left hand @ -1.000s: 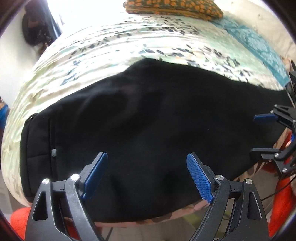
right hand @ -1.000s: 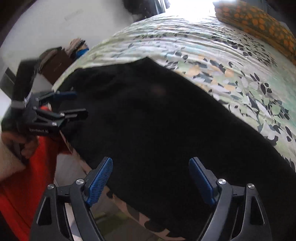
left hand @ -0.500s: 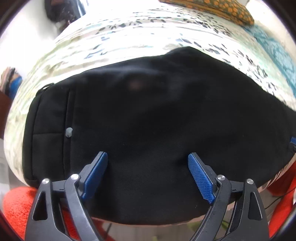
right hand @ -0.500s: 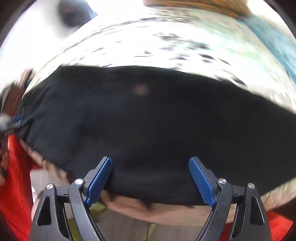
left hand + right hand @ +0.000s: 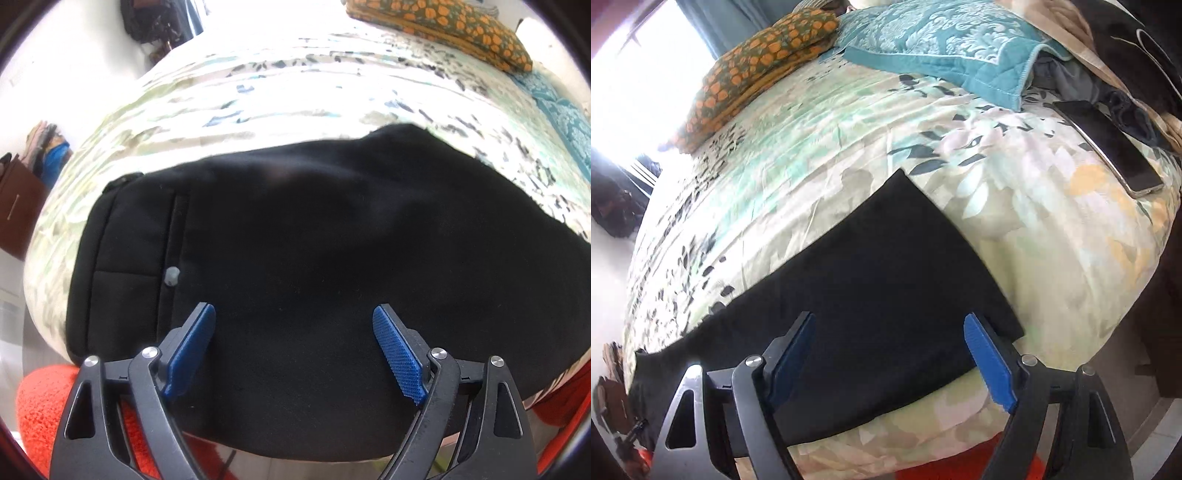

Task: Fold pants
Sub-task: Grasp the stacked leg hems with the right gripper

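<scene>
Black pants (image 5: 332,240) lie flat along the near edge of a floral bedsheet (image 5: 258,92). The waistband with a grey button (image 5: 171,276) is at the left in the left wrist view. My left gripper (image 5: 293,310) hovers open just over the seat area, to the right of the button, with nothing between its fingers. The right wrist view shows the pants' leg end (image 5: 886,277), its hem running down to the right. My right gripper (image 5: 890,318) hangs above that leg end. Its jaws are closing slightly but stand wide and grip nothing.
On the bed are an orange-patterned pillow (image 5: 757,70), a teal quilted blanket (image 5: 945,48) and a phone (image 5: 1108,144) near the right edge, with dark clothes (image 5: 1108,85) behind it. An orange rug (image 5: 48,406) lies on the floor below the bed edge. A brown bag (image 5: 18,206) stands at left.
My right gripper swept fast along the pants from the waist end to the leg hem, rolling as it went, and left the left wrist view. My left gripper shifted a little and rolled, staying near the waistband.
</scene>
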`<state>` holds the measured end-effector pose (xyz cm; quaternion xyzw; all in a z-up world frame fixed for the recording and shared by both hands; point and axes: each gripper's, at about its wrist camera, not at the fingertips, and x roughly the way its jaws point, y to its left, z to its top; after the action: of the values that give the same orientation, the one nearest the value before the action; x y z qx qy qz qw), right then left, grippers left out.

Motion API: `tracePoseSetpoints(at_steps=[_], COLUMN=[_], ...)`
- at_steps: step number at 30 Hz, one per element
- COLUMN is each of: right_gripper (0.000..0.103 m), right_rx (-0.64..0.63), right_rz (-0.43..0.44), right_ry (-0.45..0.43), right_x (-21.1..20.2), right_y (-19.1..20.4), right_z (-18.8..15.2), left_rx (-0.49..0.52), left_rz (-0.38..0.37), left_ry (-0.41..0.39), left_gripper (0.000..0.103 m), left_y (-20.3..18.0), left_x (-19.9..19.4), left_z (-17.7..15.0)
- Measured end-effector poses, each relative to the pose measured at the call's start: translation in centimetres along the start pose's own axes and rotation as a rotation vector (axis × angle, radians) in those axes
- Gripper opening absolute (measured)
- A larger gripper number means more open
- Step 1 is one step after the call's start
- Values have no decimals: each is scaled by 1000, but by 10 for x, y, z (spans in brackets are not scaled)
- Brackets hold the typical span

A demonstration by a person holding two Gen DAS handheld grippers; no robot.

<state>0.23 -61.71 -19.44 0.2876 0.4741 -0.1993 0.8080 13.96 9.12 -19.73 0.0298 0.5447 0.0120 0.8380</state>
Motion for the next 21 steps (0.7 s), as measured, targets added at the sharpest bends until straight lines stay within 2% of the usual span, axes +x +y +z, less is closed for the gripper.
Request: tracePoseSetpoints(at_steps=[2, 4, 7, 10, 11, 15, 17, 19, 21], right_gripper=[82, 82, 82, 82, 82, 82, 82, 82, 77], right_rx=[4, 23, 184, 377, 436, 510, 517, 490, 478], right_rz=[32, 43, 54, 189, 237, 314, 355, 321, 308], right_ry=[-12, -25, -34, 1, 5, -23, -53, -40, 2], right_x=[-15, -24, -31, -23, -18, -6, -7, -3, 5], right_y=[-3, -8, -39, -69, -77, -88, -89, -87, -84], right_z=[4, 7, 3, -12, -17, -23, -19, -14, -12], left_rx=[4, -14, -52, -36, -43, -79, -66, -27, 51], left_rz=[28, 86, 102, 168, 160, 57, -35, -140, -207], left_ry=[-8, 36, 37, 13, 7, -64, -100, -124, -141], left_gripper=[89, 89, 90, 89, 89, 89, 89, 89, 89], left_y=[2, 10, 21, 19, 20, 20, 10, -11, -40], left_x=[0, 14, 21, 14, 12, -9, -21, -32, -41], left_z=[1, 3, 6, 5, 4, 3, 3, 3, 3])
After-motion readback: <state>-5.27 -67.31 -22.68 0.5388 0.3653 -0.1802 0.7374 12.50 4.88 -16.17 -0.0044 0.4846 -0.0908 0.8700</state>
